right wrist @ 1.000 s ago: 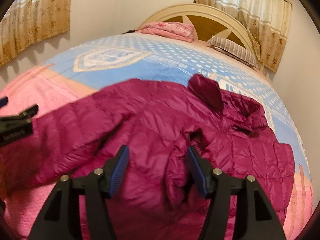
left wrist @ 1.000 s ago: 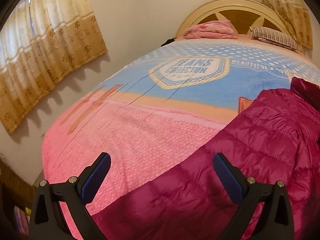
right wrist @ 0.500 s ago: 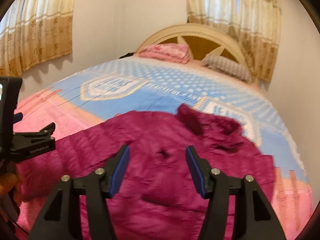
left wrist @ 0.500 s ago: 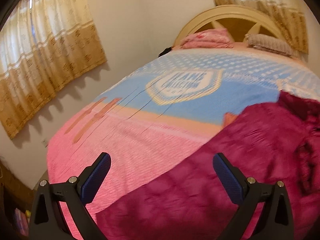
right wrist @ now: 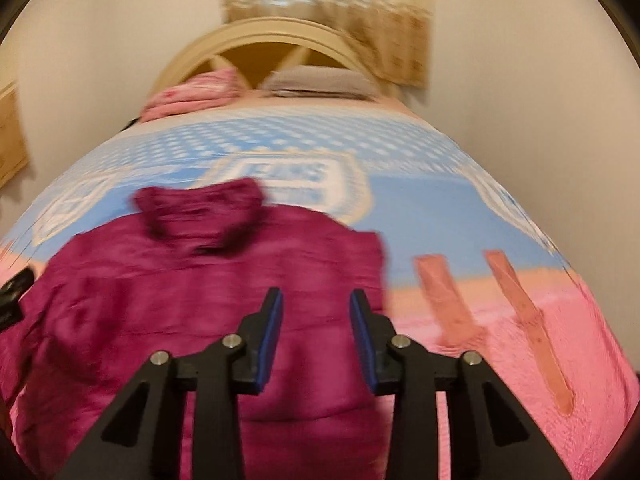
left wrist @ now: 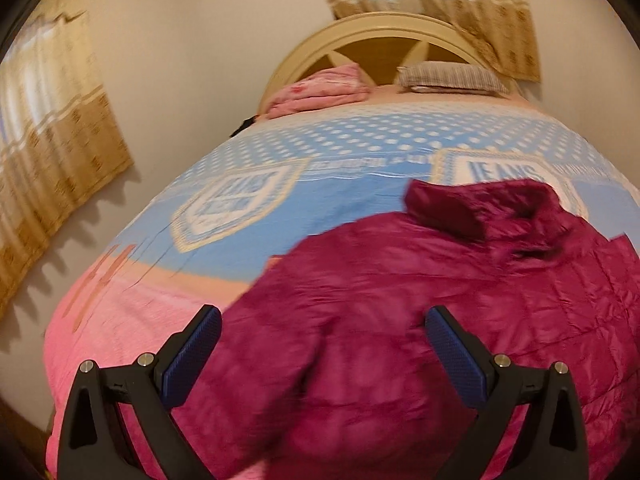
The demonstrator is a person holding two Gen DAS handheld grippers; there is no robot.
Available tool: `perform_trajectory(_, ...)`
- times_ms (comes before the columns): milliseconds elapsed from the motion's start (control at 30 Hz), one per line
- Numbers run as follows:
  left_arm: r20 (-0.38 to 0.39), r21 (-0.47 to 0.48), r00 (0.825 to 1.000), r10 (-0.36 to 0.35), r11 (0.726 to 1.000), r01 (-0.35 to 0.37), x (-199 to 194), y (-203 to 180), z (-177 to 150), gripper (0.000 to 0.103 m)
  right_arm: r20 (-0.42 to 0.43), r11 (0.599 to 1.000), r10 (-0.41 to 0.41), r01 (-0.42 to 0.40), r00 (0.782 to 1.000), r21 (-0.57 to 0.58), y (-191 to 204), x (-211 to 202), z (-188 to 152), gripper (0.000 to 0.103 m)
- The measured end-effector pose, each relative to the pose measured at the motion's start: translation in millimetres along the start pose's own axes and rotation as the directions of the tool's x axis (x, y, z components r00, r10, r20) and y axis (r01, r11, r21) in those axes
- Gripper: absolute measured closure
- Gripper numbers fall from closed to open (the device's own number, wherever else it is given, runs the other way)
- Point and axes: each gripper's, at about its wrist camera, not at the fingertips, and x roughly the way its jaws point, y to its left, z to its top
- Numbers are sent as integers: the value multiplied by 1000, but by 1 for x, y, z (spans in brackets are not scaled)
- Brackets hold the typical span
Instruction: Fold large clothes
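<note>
Bedroom with a blanket-covered bed [left wrist: 248,216], curtains on the walls. Toward the bed's foot, sprawled and not yet folded: magenta puffer jacket [left wrist: 420,300], collar pointing at the headboard [left wrist: 384,28]. Over the jacket's left edge, left tongs [left wrist: 322,350] spread wide, gripping nothing. Over its right half, right tongs [right wrist: 316,334] parted more narrowly, also bare. Likely step: lining up for a first grab. Next: lower both, clench on matching edges, carry one side across.
</note>
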Motion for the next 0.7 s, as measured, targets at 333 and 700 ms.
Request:
perform_trajectory(333,-63,148,981,184,974,-173,69,-32,-15,1,-80,988,29,-16,996,155,-61,74,9,72)
perform_trajectory(700,-112,119,981,158,982,-144,81,-14,-38,1,-171,996,73,-65,983,54,-36,112,-12,72)
